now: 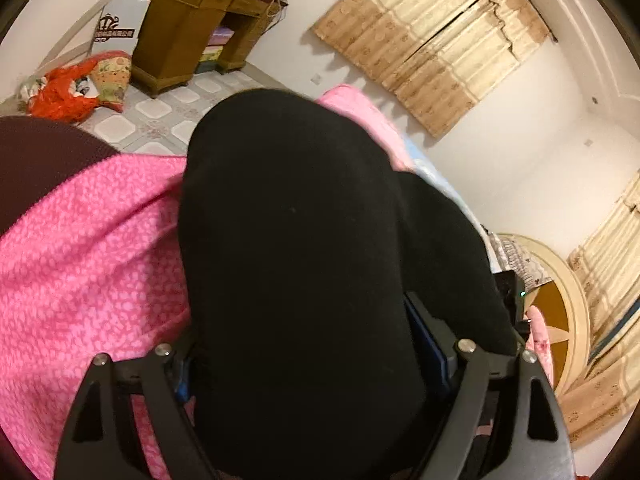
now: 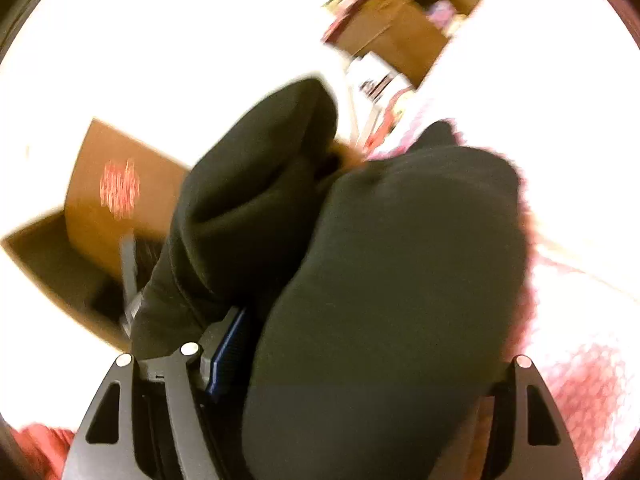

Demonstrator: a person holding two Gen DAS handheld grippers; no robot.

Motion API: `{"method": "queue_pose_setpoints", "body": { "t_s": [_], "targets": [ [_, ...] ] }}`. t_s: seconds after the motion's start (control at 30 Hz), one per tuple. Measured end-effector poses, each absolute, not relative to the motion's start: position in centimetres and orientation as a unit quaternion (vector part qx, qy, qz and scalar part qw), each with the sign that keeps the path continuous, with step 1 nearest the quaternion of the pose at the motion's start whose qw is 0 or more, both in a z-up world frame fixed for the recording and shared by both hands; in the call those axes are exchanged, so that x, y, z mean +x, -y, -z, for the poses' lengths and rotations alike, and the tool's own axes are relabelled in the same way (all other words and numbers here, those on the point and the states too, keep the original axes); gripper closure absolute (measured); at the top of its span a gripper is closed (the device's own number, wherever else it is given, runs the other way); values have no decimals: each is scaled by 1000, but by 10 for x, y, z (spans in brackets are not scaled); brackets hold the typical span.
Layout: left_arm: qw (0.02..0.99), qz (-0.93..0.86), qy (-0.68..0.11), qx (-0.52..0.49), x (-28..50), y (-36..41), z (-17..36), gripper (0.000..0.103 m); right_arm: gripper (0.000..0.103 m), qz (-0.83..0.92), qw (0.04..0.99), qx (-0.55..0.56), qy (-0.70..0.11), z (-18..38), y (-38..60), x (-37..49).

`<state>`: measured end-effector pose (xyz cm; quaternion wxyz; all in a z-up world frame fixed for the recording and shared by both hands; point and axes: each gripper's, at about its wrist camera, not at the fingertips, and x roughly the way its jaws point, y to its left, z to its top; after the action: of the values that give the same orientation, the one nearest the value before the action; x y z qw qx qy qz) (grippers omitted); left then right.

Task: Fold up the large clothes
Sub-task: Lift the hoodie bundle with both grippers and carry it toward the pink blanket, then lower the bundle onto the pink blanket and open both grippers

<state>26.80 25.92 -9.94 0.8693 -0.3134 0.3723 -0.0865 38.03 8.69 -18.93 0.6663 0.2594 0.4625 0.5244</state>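
While the pink bedspread (image 1: 80, 240) lies spread below, a bunched black garment (image 1: 296, 248) fills both views, the left gripper (image 1: 312, 344) and the right gripper (image 2: 360, 356) each pinching a thick wad of it above the bed.

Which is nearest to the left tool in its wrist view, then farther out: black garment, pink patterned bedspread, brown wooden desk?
1. Black garment, bunched between the left tool's fingers.
2. Pink patterned bedspread, just beneath, left.
3. Brown wooden desk, across the floor, upper left.

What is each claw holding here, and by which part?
Both hold the black garment: thick bunched folds fill the left claw and right claw. Which part of it cannot be told.
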Motion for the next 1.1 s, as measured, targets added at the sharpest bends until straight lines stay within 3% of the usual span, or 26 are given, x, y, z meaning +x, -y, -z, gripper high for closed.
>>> {"method": "queue_pose_setpoints", "body": {
  "t_s": [0.17,0.27,0.47,0.5,0.53,0.57,0.6,0.73,0.87,1.1],
  "targets": [
    [864,84,-375,-325,278,-266,105,14,31,-485,713,208,-461,163,-67,378],
    [867,71,-368,-327,264,-311,110,14,31,-439,773,170,-425,133,-51,346],
    [935,-38,-319,-152,216,-290,57,13,31,-414,857,75,-299,49,-52,294],
    [939,-57,-315,-128,215,-282,52,10,36,-417,862,54,-284,43,-60,279],
    [941,-66,-312,-114,220,-282,54,9,48,-426,860,33,-279,38,-72,266],
    [943,-74,-311,-97,220,-271,52,9,80,-436,853,23,-288,42,-92,260],
    [943,-78,-311,-89,222,-269,54,9,90,-436,847,17,-302,46,-108,253],
    [940,-104,-322,-27,223,-232,75,9,90,-382,860,-29,-336,80,-131,240],
    [935,-111,-336,-8,227,-219,94,9,93,-329,862,30,-385,137,-135,253],
    [936,-132,-325,9,203,-209,80,4,93,-331,849,109,-398,138,-128,257]
  ]
}}
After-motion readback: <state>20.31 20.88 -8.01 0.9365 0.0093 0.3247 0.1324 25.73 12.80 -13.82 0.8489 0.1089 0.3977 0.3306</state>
